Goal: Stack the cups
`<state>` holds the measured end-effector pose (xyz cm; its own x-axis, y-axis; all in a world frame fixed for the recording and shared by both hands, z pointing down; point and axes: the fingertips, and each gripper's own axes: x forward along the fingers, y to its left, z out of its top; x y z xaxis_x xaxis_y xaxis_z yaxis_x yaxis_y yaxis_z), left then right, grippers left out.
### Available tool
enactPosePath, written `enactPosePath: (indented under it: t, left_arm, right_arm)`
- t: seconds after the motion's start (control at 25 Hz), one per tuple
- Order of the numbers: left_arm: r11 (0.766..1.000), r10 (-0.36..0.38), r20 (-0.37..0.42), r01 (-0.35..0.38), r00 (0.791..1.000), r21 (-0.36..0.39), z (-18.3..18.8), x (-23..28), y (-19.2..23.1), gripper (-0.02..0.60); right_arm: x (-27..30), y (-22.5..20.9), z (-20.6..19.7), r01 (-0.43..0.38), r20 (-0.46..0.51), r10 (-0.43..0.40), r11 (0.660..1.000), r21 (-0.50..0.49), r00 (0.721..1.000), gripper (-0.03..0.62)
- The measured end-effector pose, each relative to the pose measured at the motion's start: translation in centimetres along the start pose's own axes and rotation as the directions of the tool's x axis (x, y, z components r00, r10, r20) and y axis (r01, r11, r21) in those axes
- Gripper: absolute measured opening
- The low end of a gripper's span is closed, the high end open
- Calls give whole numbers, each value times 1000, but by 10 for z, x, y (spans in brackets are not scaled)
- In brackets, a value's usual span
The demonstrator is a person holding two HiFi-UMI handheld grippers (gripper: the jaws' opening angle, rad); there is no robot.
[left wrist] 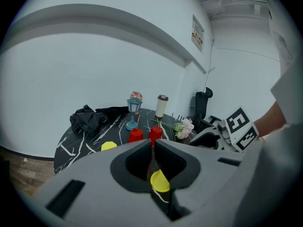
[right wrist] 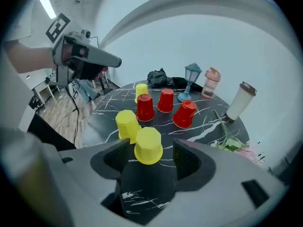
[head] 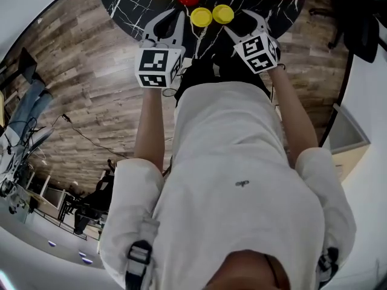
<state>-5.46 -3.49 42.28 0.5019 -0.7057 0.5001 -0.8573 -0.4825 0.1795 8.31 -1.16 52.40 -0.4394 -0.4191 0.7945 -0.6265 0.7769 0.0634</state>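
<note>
The nearest yellow cup [right wrist: 148, 145] sat upside down on the black marble table [right wrist: 106, 110], right between the right gripper's [head: 245, 23] wide-open jaws with neither pad touching it. Another yellow cup [right wrist: 127, 124] stood just beside it on the left, with the red cups [right wrist: 165, 100] farther back. The left gripper [left wrist: 152, 150] was clamped closed on nothing.

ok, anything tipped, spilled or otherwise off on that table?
Nothing spilled or broken. The yellow cups and red cups all stand mouth-down, none stacked yet. The only oddity is a flower sprig that lies loose on the table near its right edge.
</note>
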Motion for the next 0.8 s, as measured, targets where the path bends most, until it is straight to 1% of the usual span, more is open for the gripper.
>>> enactPosePath:
  t: [0.16,0.28,0.4,0.56,0.64,0.8]
  left_arm:
    - [1000,-21,-13,21,1000,13,-7,12,3,7]
    - [999,-50,-12,50,999,9,-12,21,4,8]
    - [998,-61,-15,62,998,10,-15,27,6,8]
    - [998,-69,-18,69,997,4,-18,35,9,13]
    - [997,-73,-27,74,997,21,-20,39,10,58]
    - [997,-57,-45,59,997,43,-26,50,14,101]
  right_arm:
    - [-14,-2,10,31,27,-32,999,36,999,290]
    - [-23,-4,17,51,52,-55,996,79,997,290]
    - [-32,-5,24,62,73,-71,991,117,995,288]
    - [-44,-6,35,81,95,-93,989,125,991,285]
    - [-48,-6,40,82,104,-95,989,124,990,285]
    - [-51,-7,44,73,113,-88,989,129,990,284]
